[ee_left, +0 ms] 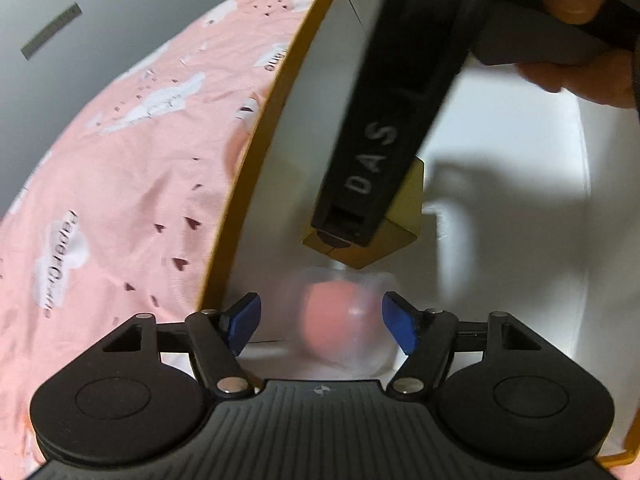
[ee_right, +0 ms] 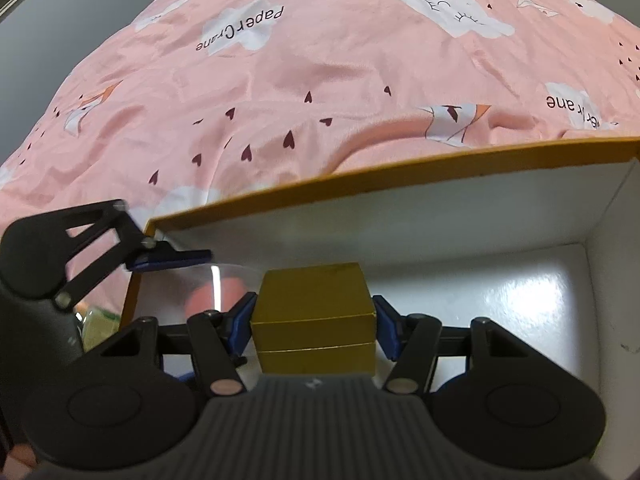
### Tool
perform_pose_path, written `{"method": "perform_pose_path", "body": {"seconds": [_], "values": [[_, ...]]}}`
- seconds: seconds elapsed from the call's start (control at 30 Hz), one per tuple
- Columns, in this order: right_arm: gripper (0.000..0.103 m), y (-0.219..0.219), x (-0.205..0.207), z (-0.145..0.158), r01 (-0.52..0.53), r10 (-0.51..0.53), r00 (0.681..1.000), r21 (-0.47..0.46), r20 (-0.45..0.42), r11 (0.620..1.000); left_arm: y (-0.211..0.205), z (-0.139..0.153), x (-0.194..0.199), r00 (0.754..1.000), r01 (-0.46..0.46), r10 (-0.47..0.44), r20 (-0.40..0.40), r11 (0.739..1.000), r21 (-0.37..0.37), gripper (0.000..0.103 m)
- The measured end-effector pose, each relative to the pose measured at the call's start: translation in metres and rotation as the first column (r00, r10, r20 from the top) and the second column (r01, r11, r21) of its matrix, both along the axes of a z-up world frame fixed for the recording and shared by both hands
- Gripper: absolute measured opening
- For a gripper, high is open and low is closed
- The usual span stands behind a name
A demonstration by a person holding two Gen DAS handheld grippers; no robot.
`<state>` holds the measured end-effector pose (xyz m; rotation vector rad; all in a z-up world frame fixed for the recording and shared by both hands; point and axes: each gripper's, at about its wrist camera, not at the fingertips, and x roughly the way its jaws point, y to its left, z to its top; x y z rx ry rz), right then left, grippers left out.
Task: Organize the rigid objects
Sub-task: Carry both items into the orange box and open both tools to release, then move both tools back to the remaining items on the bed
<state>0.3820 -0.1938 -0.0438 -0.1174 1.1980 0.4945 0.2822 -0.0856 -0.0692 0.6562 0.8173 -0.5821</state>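
A gold box (ee_right: 314, 316) sits between the blue pads of my right gripper (ee_right: 314, 326), which is shut on it, low inside a white box with an orange rim (ee_right: 360, 176). In the left wrist view the gold box (ee_left: 400, 216) shows under the right gripper's black body (ee_left: 384, 128). A clear plastic container with a pink ball inside (ee_left: 340, 320) lies blurred between the pads of my left gripper (ee_left: 322, 326), which stand apart from it, open. The container also shows in the right wrist view (ee_right: 216, 288).
The white box rests on a pink bedsheet (ee_right: 280, 80) printed with clouds and hearts. The box's white floor (ee_right: 520, 304) lies to the right of the gold box. A grey wall (ee_left: 100, 20) lies beyond the bed.
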Motion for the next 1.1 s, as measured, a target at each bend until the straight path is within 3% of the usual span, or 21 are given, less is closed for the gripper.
{"method": "perform_pose_path", "body": {"seconds": [0.27, 0.37, 0.63, 0.83, 0.87, 0.97, 1.1], "values": [[0.060, 0.007, 0.009, -0.012, 0.041, -0.041, 0.999, -0.014, 0.015, 0.999, 0.008, 0.002, -0.010, 1.000, -0.019, 0.019, 0.023, 1.000, -0.010, 0.086], [0.069, 0.009, 0.008, -0.013, 0.030, -0.030, 1.000, -0.010, 0.010, 1.000, 0.010, 0.004, -0.011, 0.999, -0.030, 0.031, 0.023, 0.999, -0.024, 0.086], [0.068, 0.000, -0.001, -0.004, 0.018, -0.018, 1.000, -0.018, 0.000, 1.000, 0.018, 0.015, -0.012, 0.997, -0.074, 0.075, 0.012, 0.994, -0.086, 0.086], [0.068, -0.009, -0.007, -0.002, 0.036, -0.036, 0.999, -0.010, -0.029, 0.999, 0.019, 0.018, -0.015, 0.996, -0.083, 0.086, 0.023, 0.992, -0.093, 0.085], [0.068, -0.011, -0.008, -0.002, 0.042, -0.042, 0.998, -0.006, -0.037, 0.999, 0.020, 0.019, -0.016, 0.996, -0.086, 0.089, 0.022, 0.991, -0.099, 0.085], [0.052, -0.018, -0.011, -0.003, 0.059, -0.056, 0.993, 0.025, -0.101, 0.998, 0.026, 0.025, -0.019, 0.995, -0.098, 0.102, 0.023, 0.987, -0.126, 0.085], [0.047, -0.017, -0.020, -0.006, 0.046, -0.046, 0.991, 0.001, -0.122, 0.999, 0.037, 0.034, -0.024, 0.990, -0.138, 0.141, 0.008, 0.979, -0.151, 0.085]]}}
